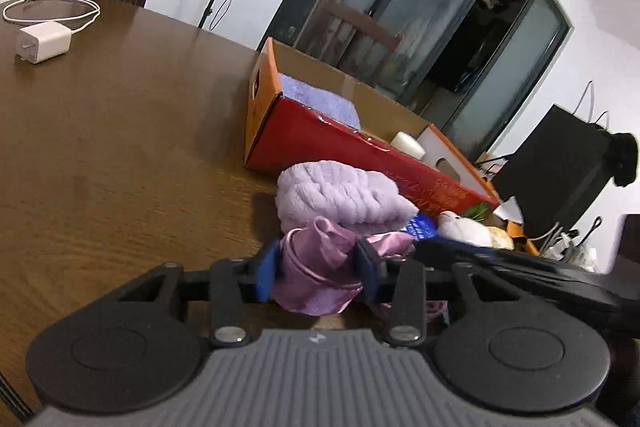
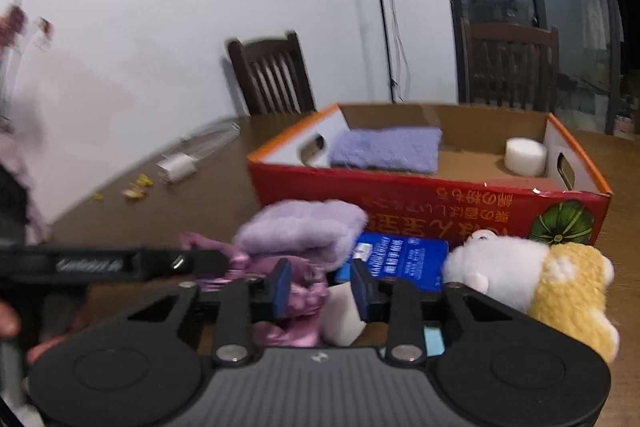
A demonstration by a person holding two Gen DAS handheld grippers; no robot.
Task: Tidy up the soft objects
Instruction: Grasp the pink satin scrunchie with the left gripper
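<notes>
My left gripper (image 1: 316,269) is shut on a pink satin cloth (image 1: 316,279), bunched between its blue pads just above the wooden table (image 1: 120,147). A fluffy lilac towel (image 1: 340,199) lies behind it, in front of the red cardboard box (image 1: 340,147). The box holds a folded purple cloth (image 2: 388,149) and a white round pad (image 2: 525,155). My right gripper (image 2: 322,289) is open over the pink cloth (image 2: 304,291) and a white soft piece (image 2: 342,319). A white and yellow plush toy (image 2: 532,279) and a blue packet (image 2: 404,259) lie to its right.
A white charger with its cable (image 1: 44,41) lies at the far left of the table. Dark wooden chairs (image 2: 272,75) stand behind the table. A black monitor (image 1: 560,167) is to the right of the box. Small yellow scraps (image 2: 138,187) lie on the table.
</notes>
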